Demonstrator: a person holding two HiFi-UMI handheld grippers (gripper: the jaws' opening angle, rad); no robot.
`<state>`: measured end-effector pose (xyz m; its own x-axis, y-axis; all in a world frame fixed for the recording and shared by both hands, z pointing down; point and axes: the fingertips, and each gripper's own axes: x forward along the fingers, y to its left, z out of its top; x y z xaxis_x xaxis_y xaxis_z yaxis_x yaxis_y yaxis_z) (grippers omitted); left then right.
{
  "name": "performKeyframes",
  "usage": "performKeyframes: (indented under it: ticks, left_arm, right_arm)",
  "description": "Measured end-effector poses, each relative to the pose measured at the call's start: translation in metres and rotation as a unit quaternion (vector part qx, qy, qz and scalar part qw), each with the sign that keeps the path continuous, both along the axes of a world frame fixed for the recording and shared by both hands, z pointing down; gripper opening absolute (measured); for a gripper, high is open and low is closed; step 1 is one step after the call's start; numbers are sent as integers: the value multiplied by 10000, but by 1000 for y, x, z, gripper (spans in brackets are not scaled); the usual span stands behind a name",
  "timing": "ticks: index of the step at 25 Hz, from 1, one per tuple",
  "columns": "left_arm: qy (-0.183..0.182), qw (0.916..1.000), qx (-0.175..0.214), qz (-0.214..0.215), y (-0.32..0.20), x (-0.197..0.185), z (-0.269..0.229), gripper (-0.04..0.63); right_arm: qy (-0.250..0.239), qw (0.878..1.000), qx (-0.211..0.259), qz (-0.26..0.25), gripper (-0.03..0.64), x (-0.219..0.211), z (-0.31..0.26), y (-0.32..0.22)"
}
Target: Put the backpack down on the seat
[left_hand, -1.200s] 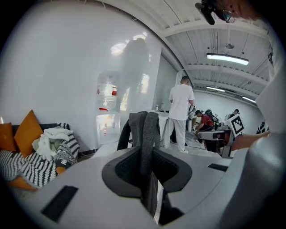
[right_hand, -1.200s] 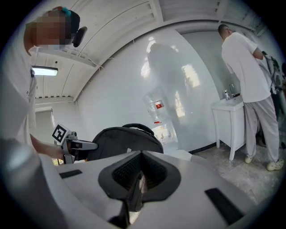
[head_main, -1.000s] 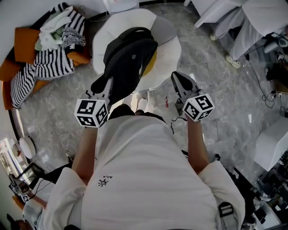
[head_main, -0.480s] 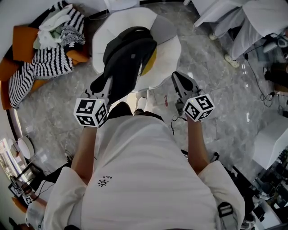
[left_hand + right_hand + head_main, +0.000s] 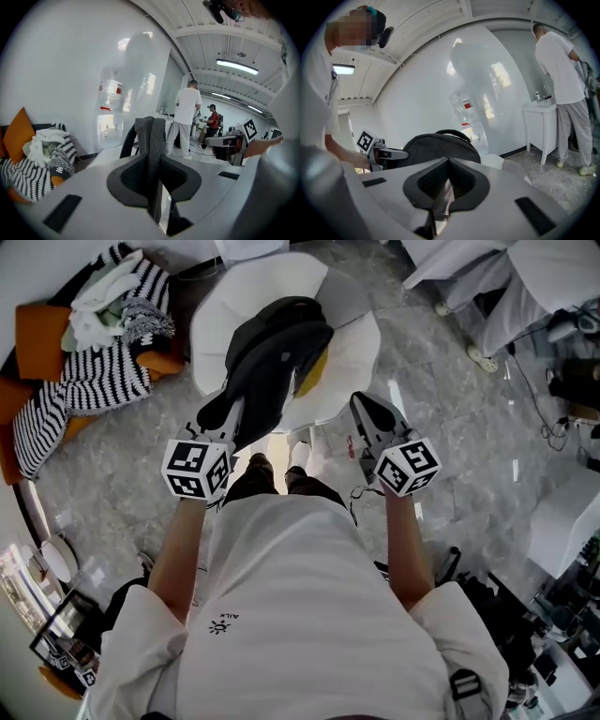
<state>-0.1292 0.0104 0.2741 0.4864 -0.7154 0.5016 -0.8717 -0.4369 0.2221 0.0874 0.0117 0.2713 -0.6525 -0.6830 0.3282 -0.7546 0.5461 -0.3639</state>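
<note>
Left gripper (image 5: pixel 220 412) clenched on grey strap (image 5: pixel 151 136) of backpack (image 5: pixel 272 352); strap pinched upright between the pads, rising out of the jaws and hanging below them; black loop of the pack just left of the strap in the left gripper view.

Backpack black, stretched straight ahead of the left gripper, far end over the white seat (image 5: pixel 352 343); contact with the seat not resolvable from the head view; yellow patch (image 5: pixel 315 371) at the pack's right edge, against the seat.

Right gripper (image 5: pixel 364 407) closed, pads together, nothing between them; abreast of the left one and apart from the pack; pack ahead and to its left, seat edge just ahead of its tips; in the right gripper view, carry handle (image 5: pixel 452 133) arching on top of the pack.

Striped cloths (image 5: pixel 94 381) on orange cushions (image 5: pixel 37 329) well to the left of the left gripper; water dispenser (image 5: pixel 110 112) ahead-left of it, by the wall; person in white (image 5: pixel 187 112) standing beyond its jaws, to the right.
</note>
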Motion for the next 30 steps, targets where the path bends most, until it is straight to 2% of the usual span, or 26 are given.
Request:
performKeyframes:
  ticks: [9, 17, 30]
  left_arm:
    - [142, 9996, -107, 211, -30, -7, 25, 75]
    - [162, 9984, -359, 409, -54, -4, 55, 75]
    - [150, 9963, -648, 537, -67, 2, 109, 75]
  right_arm:
    - [181, 9998, -59, -64, 23, -41, 19, -14]
    - [155, 9992, -340, 112, 23, -48, 40, -24]
    - [185, 9976, -657, 97, 23, -58, 85, -33]
